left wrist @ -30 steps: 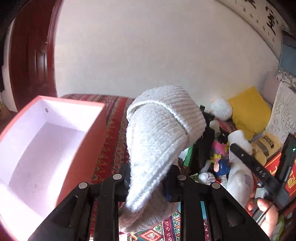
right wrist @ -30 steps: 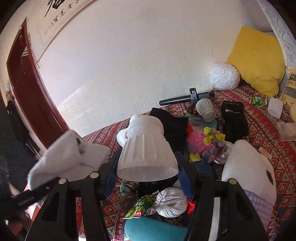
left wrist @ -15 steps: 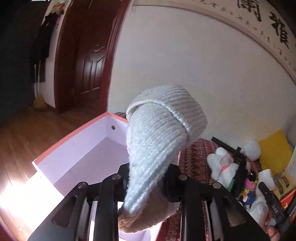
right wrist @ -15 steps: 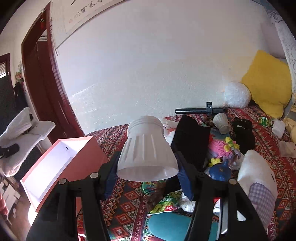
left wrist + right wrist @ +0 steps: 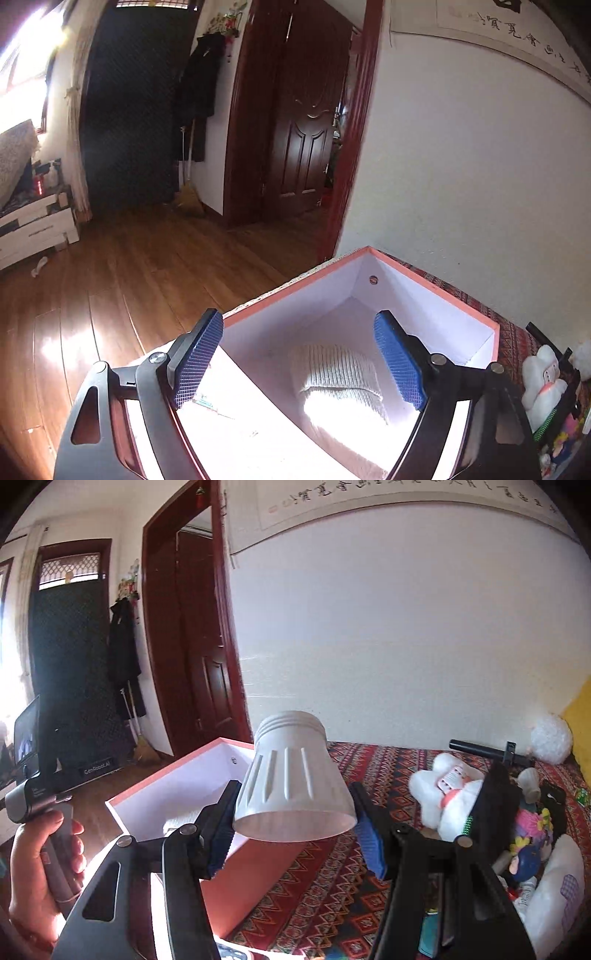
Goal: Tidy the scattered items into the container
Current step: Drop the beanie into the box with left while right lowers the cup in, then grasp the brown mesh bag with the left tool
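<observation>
Two handheld grippers work over a bed covered in a red patterned blanket point(image 5: 332, 871), set against a plain white wall point(image 5: 406, 627) that carries a long calligraphy scroll point(image 5: 369, 498). Left of the salmon-pink box point(image 5: 243, 878), which sits at the blanket's edge, a dark wooden door point(image 5: 306, 129) stands in a red-brown frame above a polished wood floor point(image 5: 110, 280), with a black coat point(image 5: 123, 653) hanging beyond. Right of the box, a heap of scattered items remains on the blanket, among them a white plush toy point(image 5: 447, 794), a black tube point(image 5: 480, 747) and a white pompom point(image 5: 550, 738) near the wall. Above the box's open top, the left gripper point(image 5: 299, 354) tilts downward, its blue-padded jaws having just spread wide with nothing between them; the white knitted sock point(image 5: 340, 376) lies apart from them on the box's pale floor. At the box's near side, the right gripper point(image 5: 295, 827) is clamped on a white ribbed plastic cup point(image 5: 291, 779), held tipped with its open mouth toward the camera. Left of the box in the right wrist view, a bare hand point(image 5: 40, 867) wraps the left gripper's grey handle.
</observation>
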Action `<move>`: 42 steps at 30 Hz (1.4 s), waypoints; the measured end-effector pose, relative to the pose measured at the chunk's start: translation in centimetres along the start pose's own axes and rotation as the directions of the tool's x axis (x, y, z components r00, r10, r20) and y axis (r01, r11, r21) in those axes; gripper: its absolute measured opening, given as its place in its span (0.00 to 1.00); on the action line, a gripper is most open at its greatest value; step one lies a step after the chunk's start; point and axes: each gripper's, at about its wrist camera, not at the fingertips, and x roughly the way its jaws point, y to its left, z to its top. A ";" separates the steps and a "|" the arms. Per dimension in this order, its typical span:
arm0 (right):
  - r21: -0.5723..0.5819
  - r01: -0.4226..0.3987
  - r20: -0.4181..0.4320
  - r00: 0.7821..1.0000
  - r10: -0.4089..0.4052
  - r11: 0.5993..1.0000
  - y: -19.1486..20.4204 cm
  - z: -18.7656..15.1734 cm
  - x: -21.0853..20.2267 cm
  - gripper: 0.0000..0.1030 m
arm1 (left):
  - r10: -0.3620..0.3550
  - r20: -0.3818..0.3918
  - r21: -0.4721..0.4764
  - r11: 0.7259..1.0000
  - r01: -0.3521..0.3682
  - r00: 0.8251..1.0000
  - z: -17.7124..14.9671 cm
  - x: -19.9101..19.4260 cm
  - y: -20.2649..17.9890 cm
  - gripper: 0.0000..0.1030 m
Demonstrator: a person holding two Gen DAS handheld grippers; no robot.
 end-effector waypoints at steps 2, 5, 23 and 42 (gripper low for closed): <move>-0.007 -0.038 0.013 0.999 0.038 0.999 1.7 1.1 1.0 0.55 | 0.005 -0.013 -0.013 1.000 -0.005 1.000 -0.2 0.4 0.5 0.81; -0.030 -0.092 0.017 0.996 0.092 0.995 4.8 2.7 3.2 0.55 | 0.000 -0.021 -0.046 0.999 -0.001 1.000 0.4 0.7 2.0 0.81; -0.023 0.022 -0.009 1.000 -0.022 0.999 -1.8 2.2 1.6 0.87 | -0.085 -0.008 0.012 0.996 0.085 0.996 0.2 -1.1 -1.2 0.81; 0.509 0.254 -0.050 0.962 -0.267 0.822 -27.9 -1.4 -7.9 0.87 | -0.510 -0.599 0.146 0.689 0.710 0.618 -19.1 -1.3 -30.1 0.81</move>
